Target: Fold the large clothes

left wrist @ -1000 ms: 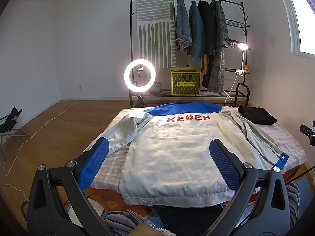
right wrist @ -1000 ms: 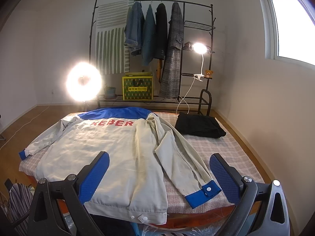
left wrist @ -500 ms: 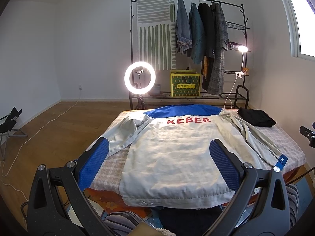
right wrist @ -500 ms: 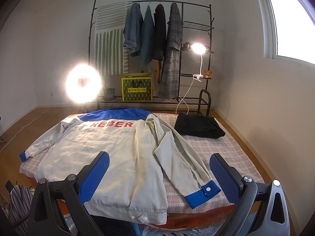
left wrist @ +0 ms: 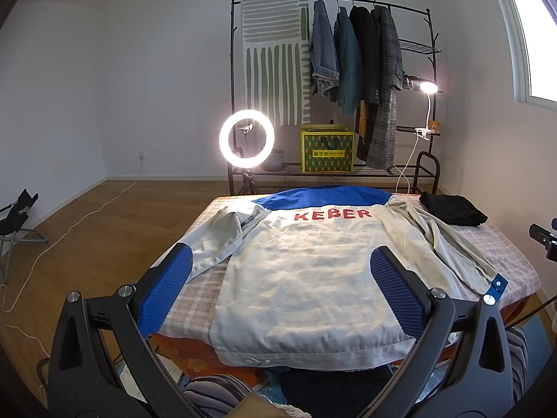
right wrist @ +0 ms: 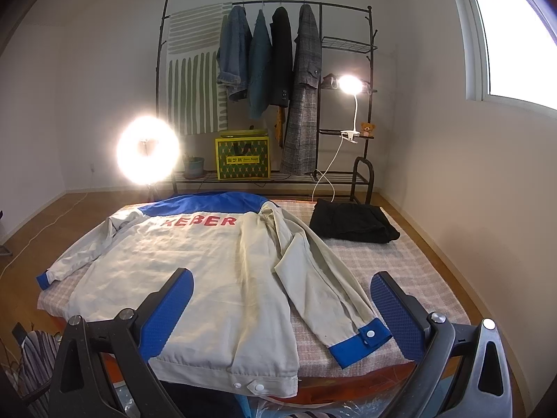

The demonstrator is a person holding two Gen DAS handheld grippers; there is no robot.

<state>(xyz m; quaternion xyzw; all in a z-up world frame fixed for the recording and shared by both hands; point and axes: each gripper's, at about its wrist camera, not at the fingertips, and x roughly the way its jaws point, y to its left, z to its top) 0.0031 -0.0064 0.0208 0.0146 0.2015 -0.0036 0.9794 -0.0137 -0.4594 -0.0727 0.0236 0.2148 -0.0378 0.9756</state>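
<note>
Barely any change since a second ago: only a slight drift of both views, with the room sliding a touch lower in each. No shift in the jacket (left wrist: 313,271) itself. Same creases, same spread. Means no fold begun yet, by the look of it; likely a pause to line up before the first grasp.

Left gripper (left wrist: 281,256): fingers spread wide, grasping nothing, hovering above the near hem (left wrist: 313,345). Right gripper (right wrist: 280,278): likewise released and empty, aimed over the jacket's right half.

Lies back-up on the checked bed (right wrist: 410,268), blue yoke and red lettering at the far end, hem at the near edge and slightly overhanging it. Left sleeve (left wrist: 216,240) angled out toward the near left; right sleeve laid along the body, its blue cuff (right wrist: 362,338) near the near right corner. Probably a sleeve first, folded inward across the back.

Folded black garment (right wrist: 351,221) at the far right of the bed, apart from the jacket.

As for containers: yellow box (left wrist: 327,153) on the low shelf of the clothes rack (left wrist: 232,69), lid on, contents hidden. Small pot (right wrist: 194,167) just left of it, seemingly with a little plant, too small to confirm.
</note>
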